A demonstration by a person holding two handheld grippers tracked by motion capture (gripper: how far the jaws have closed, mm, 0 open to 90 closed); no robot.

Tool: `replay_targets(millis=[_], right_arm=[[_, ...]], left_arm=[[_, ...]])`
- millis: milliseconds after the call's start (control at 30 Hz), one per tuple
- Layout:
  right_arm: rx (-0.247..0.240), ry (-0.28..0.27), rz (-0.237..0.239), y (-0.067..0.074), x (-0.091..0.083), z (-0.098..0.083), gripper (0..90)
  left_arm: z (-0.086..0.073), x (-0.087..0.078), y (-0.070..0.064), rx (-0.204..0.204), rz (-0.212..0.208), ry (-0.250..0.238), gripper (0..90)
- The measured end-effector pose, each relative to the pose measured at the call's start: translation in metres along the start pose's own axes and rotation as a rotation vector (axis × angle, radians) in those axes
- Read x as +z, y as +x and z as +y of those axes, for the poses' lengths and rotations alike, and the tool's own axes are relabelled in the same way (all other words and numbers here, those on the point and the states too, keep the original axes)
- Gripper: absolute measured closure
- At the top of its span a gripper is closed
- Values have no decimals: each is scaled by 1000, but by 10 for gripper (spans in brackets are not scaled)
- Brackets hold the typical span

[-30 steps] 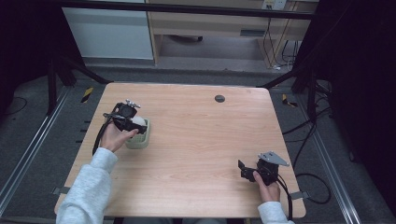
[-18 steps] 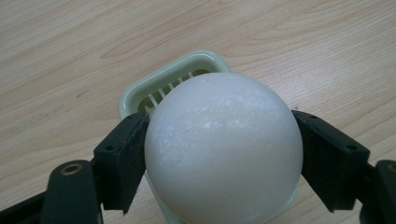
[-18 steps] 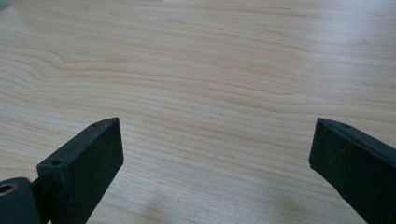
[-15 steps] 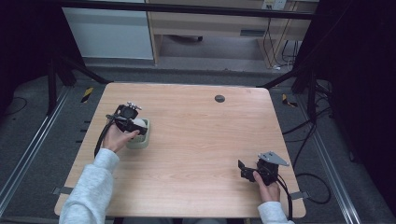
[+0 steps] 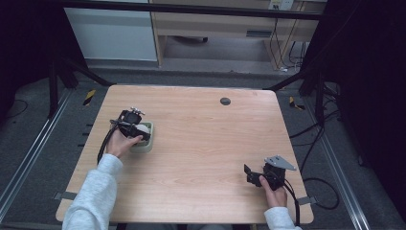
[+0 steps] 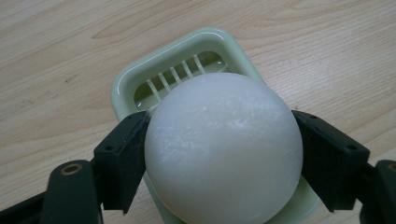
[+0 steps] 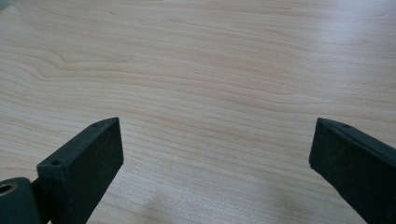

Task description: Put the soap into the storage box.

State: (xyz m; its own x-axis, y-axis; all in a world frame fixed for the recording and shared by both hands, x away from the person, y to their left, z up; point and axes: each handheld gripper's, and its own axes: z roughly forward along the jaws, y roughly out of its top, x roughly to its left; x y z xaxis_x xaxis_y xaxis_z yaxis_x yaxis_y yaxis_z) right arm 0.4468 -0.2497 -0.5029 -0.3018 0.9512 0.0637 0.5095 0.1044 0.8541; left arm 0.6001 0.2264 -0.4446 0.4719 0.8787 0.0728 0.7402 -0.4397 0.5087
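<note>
Gripping white egg (image 6: 222, 149), long axis toward camera

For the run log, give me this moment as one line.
left gripper: shut on white egg | above green slicer tray | right gripper: open, idle

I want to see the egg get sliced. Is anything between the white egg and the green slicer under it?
Nothing visible. The left hand-held gripper holds the egg right above the green slicer, whose slotted tray looks bare where it shows.
</note>
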Motion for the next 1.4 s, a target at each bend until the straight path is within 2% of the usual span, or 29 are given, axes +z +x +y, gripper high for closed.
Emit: replay_targets(millis=[767, 1400], right_arm=[[-4, 2, -1, 0, 0, 0, 33], [-6, 2, 0, 0, 0, 0, 33]], left_arm=[[-4, 6, 5, -22, -10, 7, 227], [-7, 8, 3, -10, -16, -17, 221]])
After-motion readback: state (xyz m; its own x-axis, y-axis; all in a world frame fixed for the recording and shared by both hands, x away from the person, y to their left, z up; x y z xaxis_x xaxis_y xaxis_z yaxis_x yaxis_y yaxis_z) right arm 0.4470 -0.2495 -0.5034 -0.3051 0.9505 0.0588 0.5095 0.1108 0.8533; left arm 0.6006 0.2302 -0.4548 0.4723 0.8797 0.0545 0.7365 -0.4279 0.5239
